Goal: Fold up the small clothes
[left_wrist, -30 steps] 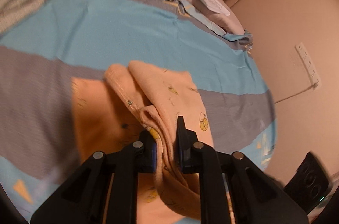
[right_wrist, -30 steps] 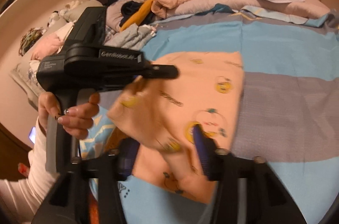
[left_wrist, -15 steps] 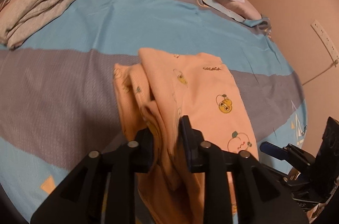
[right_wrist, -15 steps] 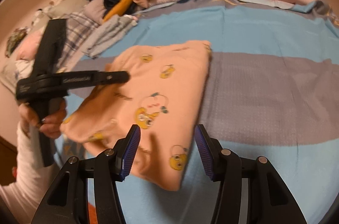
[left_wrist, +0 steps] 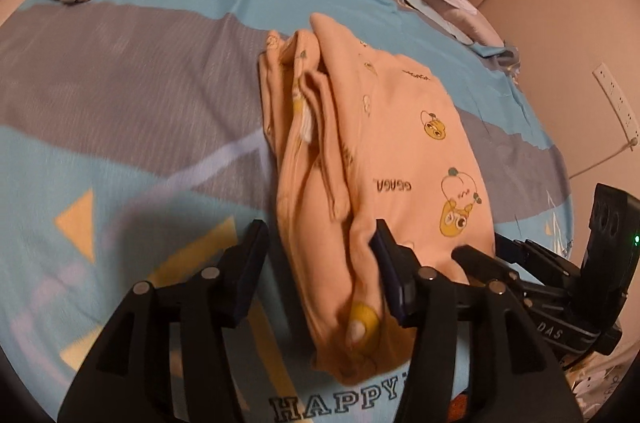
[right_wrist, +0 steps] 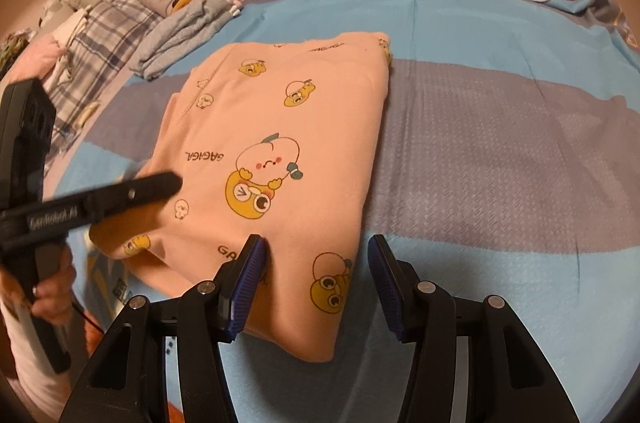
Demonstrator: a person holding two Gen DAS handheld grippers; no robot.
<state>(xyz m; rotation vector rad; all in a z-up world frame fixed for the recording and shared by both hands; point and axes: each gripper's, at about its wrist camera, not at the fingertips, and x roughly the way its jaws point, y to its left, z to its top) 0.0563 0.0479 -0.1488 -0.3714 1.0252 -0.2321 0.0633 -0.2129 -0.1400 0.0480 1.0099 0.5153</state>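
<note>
While left claw (left_wrist: 320, 263) just opened astride soft peach garment (right_wrist: 280, 151), seemingly released, right claw (right_wrist: 316, 279) gapes, ribbed pads.

The left hand-held gripper (left_wrist: 320, 259) has just opened, letting go of the peach garment (right_wrist: 280, 159), which now lies folded flat on the bed (right_wrist: 500, 143).

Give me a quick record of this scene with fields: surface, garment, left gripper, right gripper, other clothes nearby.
surface: bedspread in blue and grey bands
garment: peach cartoon-print garment, folded, lying flat
left gripper: open, jaws just been opening, garment's folded edge between them
right gripper: open, over the garment's near corner
other clothes nearby: folded grey clothes, plaid cloth
</note>
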